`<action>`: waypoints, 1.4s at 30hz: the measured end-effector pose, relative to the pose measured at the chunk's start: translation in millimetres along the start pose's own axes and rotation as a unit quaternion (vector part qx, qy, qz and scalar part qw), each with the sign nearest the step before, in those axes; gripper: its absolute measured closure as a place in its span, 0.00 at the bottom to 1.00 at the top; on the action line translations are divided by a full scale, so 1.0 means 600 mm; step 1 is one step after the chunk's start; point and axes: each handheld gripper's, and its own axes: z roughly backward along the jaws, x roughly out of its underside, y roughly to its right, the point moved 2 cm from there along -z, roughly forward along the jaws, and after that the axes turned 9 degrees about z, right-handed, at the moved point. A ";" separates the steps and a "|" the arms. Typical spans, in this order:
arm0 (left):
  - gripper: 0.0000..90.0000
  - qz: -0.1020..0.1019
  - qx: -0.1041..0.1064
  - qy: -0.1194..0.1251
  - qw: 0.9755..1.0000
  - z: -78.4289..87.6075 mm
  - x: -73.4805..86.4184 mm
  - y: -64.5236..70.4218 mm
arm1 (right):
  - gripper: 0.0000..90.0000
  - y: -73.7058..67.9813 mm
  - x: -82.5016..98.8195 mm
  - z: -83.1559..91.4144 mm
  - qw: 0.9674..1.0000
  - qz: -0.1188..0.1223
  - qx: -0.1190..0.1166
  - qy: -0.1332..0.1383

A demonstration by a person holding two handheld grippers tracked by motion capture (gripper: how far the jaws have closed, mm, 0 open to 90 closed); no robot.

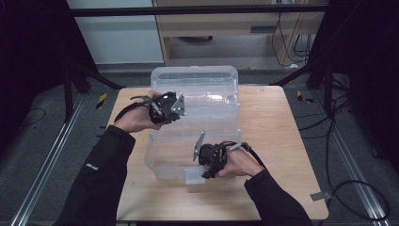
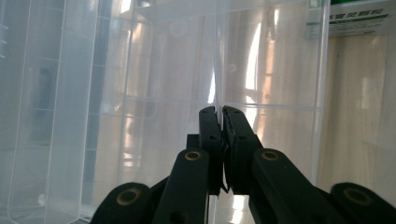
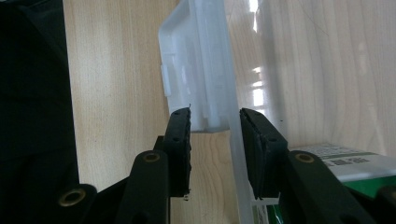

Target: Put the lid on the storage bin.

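Observation:
A clear plastic storage box [image 1: 162, 162] stands on the wooden table [image 1: 277, 141], its clear lid [image 1: 195, 77] raised at the back. My left gripper [image 1: 175, 112] is at the box's left side. In the left gripper view the left gripper [image 2: 220, 112] is shut on a thin clear plastic edge [image 2: 217, 70], apparently the lid's. My right gripper [image 1: 207, 170] is at the box's front wall. In the right gripper view the right gripper [image 3: 215, 116] has its jaws closed on the white front latch [image 3: 196, 70] and the wall behind it.
A green and white label [image 3: 345, 163] lies against the box beside the right jaw, and the same label [image 2: 357, 21] appears through the plastic. Bare wood surrounds the box. Dark frame legs and cables [image 1: 339, 127] lie on the floor around the table.

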 end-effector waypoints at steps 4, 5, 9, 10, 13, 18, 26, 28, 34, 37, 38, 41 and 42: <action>0.97 0.002 -0.003 0.011 1.000 0.005 0.006 0.012 | 0.72 -0.003 0.000 0.000 1.000 0.000 0.000 0.000; 0.97 0.003 -0.002 0.012 1.000 0.005 0.006 0.014 | 0.72 -0.003 0.000 0.000 1.000 0.000 0.000 0.000; 0.97 0.001 -0.002 0.008 1.000 0.010 0.008 0.024 | 0.72 -0.003 0.000 0.000 1.000 0.000 0.000 0.001; 0.97 0.003 0.000 0.008 1.000 0.011 0.009 0.027 | 0.72 -0.003 0.000 0.000 1.000 0.001 0.002 0.001; 0.97 0.003 -0.002 0.009 1.000 0.012 0.011 0.033 | 0.72 -0.003 0.000 0.000 1.000 0.003 0.005 0.000; 0.97 0.001 -0.007 0.004 1.000 0.015 0.013 0.045 | 0.72 -0.004 0.001 0.001 1.000 0.005 0.006 0.001; 0.96 0.001 0.004 0.007 1.000 0.018 0.020 0.057 | 0.72 -0.006 0.002 0.001 1.000 0.001 0.008 0.007; 0.96 0.005 0.004 0.008 1.000 0.019 0.022 0.060 | 0.71 -0.006 0.001 0.001 1.000 0.000 0.008 0.007; 0.96 0.007 0.016 0.004 1.000 0.019 0.021 0.061 | 0.71 -0.006 0.001 0.002 1.000 -0.006 0.009 0.006; 0.96 0.011 0.019 0.005 1.000 0.020 0.023 0.063 | 0.70 -0.007 0.001 0.003 1.000 -0.006 0.013 0.005; 0.96 0.007 0.017 0.006 1.000 0.020 0.023 0.063 | 0.70 -0.008 0.000 0.003 1.000 -0.008 0.013 0.005; 0.96 0.007 0.015 0.008 1.000 0.020 0.025 0.067 | 0.70 -0.009 -0.001 0.005 1.000 -0.001 0.019 0.001; 0.96 0.008 0.016 0.007 1.000 0.020 0.024 0.068 | 0.69 -0.010 -0.001 0.008 1.000 0.002 0.019 0.002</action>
